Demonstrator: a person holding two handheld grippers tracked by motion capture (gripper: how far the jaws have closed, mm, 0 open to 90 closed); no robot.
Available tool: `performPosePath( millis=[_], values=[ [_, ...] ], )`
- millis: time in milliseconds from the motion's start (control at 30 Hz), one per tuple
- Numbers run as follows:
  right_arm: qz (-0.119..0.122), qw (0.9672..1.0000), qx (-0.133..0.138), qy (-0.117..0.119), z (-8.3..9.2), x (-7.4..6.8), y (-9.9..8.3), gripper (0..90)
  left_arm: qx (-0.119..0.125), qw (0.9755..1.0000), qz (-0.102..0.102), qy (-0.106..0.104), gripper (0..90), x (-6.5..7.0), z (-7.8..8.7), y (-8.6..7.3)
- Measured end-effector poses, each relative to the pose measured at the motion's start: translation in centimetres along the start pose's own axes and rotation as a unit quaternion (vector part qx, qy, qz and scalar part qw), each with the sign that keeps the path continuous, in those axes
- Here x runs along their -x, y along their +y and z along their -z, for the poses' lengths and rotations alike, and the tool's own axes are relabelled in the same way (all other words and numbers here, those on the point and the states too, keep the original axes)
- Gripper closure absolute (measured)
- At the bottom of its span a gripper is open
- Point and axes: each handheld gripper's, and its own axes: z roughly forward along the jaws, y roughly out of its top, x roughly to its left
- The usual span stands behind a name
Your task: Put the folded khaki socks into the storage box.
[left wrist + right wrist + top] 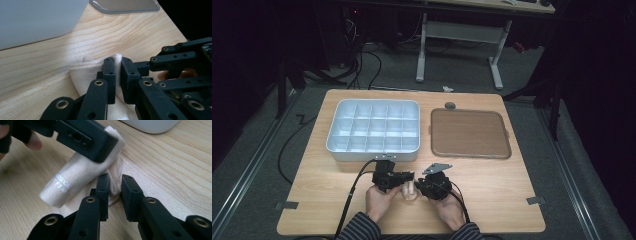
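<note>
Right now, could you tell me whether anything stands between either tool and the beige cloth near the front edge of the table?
Nothing does. Both tools already pinch the beige cloth: the left tool grips a raised fold, and the right tool grips a bunched edge beside it. The divided tray and the brown mat lie farther back, well clear.

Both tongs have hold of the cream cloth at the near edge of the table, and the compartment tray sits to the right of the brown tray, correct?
Not quite. The high view shows the compartment tray to the left of the brown tray, not the right. The rest holds: the left tongs and right tongs both pinch the cream cloth near the table's near edge.
</note>
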Motion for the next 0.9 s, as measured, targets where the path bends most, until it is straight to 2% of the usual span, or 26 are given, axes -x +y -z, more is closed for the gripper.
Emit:
performPosePath(
  millis=[233, 300, 667, 900],
  values=[
    [0.003, 1.0, 0.004, 0.0, 0.02, 0.04, -0.04, 76.0, -0.006, 0.9999, -0.011, -0.011, 74.8, -0.14, -0.01, -0.07],
    [0.001, 1.0, 0.002, -0.002, 0.1, 0.0, -0.05, 75.2, -0.006, 0.9997, -0.021, -0.012, 73.3, -0.13, 0.08, -0.12],
    [0.003, 1.0, 0.001, -0.003, 0.15, -0.02, 0.0, 75.0, -0.001, 0.9993, -0.031, -0.02, 64.1, -0.06, 0.46, -0.1],
    [0.003, 1.0, -0.001, -0.002, 0.15, 0.05, 0.0, 75.0, 0.005, 0.9983, -0.046, -0.036, 64.3, -0.01, 0.67, -0.17]
  ],
)
